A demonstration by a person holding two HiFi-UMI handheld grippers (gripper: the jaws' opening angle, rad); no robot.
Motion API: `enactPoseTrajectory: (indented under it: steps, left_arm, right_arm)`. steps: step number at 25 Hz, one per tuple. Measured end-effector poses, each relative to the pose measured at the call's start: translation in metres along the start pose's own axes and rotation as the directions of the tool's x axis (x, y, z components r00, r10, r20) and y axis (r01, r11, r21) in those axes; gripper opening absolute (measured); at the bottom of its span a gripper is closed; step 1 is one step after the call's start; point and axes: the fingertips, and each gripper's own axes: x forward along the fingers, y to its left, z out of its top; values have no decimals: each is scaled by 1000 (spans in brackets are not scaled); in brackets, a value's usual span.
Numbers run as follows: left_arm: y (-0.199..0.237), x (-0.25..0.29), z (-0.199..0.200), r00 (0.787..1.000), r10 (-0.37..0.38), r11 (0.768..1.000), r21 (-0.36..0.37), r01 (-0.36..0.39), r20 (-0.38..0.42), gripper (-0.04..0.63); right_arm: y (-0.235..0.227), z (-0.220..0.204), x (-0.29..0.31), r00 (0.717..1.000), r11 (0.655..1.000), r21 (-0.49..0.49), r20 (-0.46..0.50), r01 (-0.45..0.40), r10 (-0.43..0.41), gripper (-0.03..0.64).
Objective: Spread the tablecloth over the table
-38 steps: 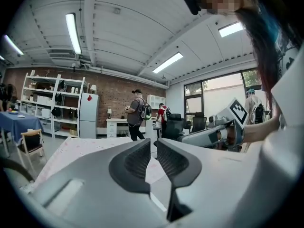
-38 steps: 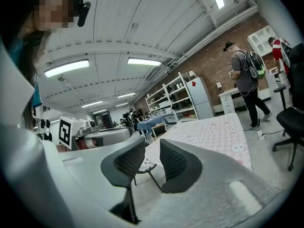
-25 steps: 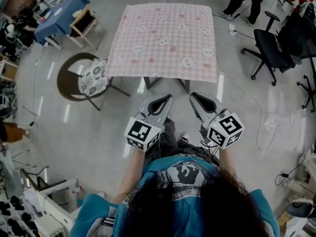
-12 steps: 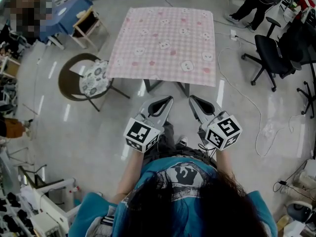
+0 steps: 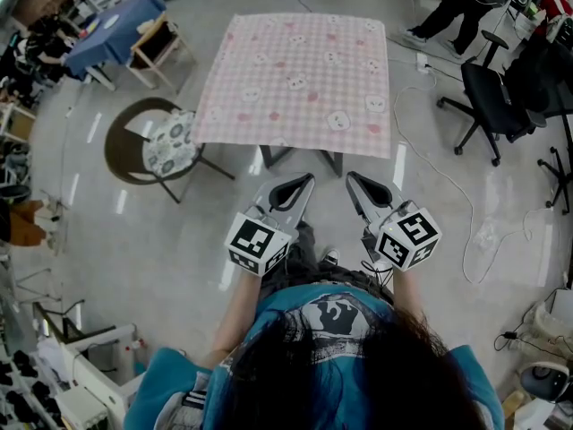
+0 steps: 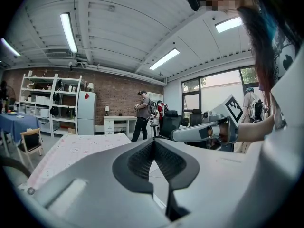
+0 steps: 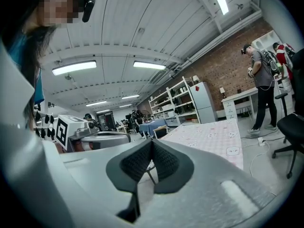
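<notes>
In the upper centre of the head view, the pink checked tablecloth with small printed faces point(image 5: 295, 70) lies flat across the dark-legged table point(image 5: 268, 154), while just below it the grey left gripper point(image 5: 305, 179) and right gripper point(image 5: 351, 177) hang clear, jaws pressed together on nothing.

Wears a teal short-sleeved shirt point(image 5: 291, 303) with a black-and-white print on the chest, dark trousers point(image 5: 309, 240) and a pale shoe point(image 5: 332, 256) under long dark hair point(image 5: 358, 374). Ends in the left gripper point(image 5: 304, 180) and right gripper point(image 5: 352, 178), both smooth light grey, tapering to a narrow tip, with black ribbed pads point(image 6: 141, 160), each bearing a white cube point(image 5: 260, 243) of black square markers.
</notes>
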Motion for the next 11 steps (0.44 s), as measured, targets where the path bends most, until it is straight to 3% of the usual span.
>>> enactPoseTrajectory:
  steps: [11]
  left_arm:
    - [-2, 6, -3, 999, -26, 1000, 12, 27, -22, 15]
  right_arm:
    - [-4, -1, 2, 1000, 1000, 6, -7, 11, -11, 0]
